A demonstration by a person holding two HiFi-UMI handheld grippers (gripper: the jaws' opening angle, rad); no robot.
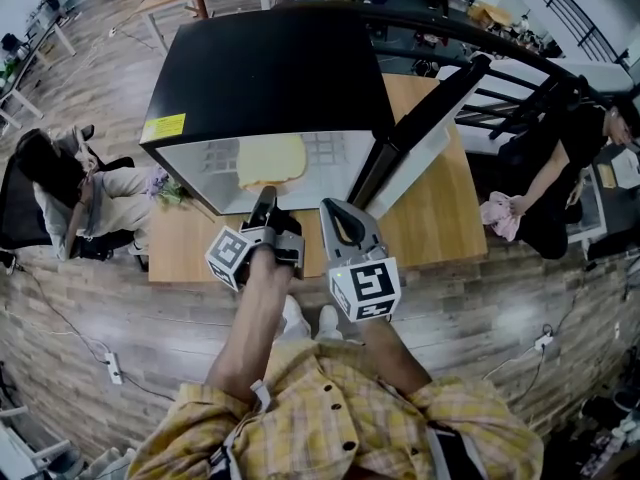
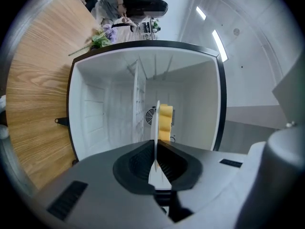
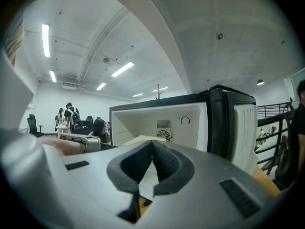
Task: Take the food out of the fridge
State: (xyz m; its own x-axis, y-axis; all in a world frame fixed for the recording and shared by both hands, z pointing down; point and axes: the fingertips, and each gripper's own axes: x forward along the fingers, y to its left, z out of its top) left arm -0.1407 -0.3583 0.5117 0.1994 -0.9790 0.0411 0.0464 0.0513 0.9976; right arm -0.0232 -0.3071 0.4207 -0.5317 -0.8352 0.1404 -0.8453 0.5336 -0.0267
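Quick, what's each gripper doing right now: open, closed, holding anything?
Left gripper: jaws closed on the white plate carrying the bread slice.
Right gripper: jaws closed, holding nothing.

Open-plan office or lab around me: seated person on office chair, desks, ceiling strip lights, floor power strip, plank floor, metal railing.
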